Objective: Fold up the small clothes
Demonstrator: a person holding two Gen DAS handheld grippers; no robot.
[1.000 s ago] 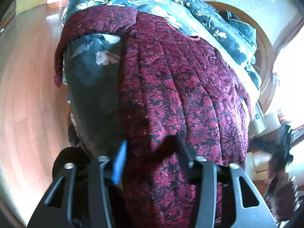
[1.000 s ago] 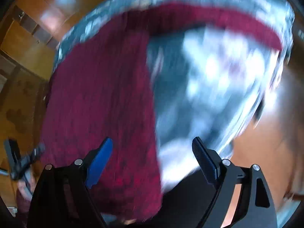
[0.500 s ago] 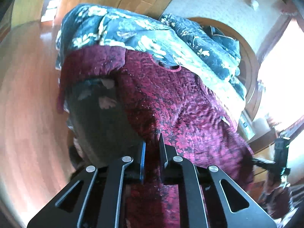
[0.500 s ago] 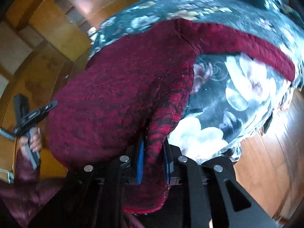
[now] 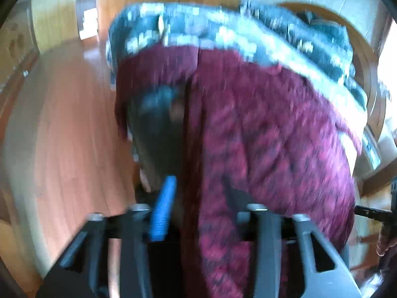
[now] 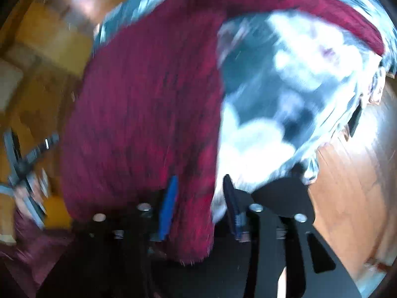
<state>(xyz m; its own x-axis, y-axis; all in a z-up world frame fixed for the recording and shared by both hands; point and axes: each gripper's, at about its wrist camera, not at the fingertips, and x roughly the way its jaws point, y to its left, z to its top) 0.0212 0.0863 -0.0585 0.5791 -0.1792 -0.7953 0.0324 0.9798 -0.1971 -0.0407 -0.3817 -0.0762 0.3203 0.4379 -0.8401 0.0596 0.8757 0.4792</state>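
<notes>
Folding is looking partly done. The red cloth (image 5: 260, 129) is lying on the round wooden bench (image 5: 62, 136), on top of a blue flowery cloth (image 5: 223, 34). In the right view the red cloth (image 6: 148, 99) is lying doubled over, with the flowery cloth (image 6: 285, 87) showing beside it. Both pictures are blurry, so the edges are hard to see.

The left gripper (image 5: 198, 198) is opening. Its jaws are standing apart with the red cloth's near edge between them, and the pads are not squeezing it. The right gripper (image 6: 201, 196) is opening too. A hanging end of the red cloth is sitting between its jaws, but the pads are looking clear of it.

So 1 fold is looking laid down and both grippers are letting go. What is left, I think, is making the red cloth smaller with another fold and tidying its loose end. The flowery cloth is looking unfolded.
</notes>
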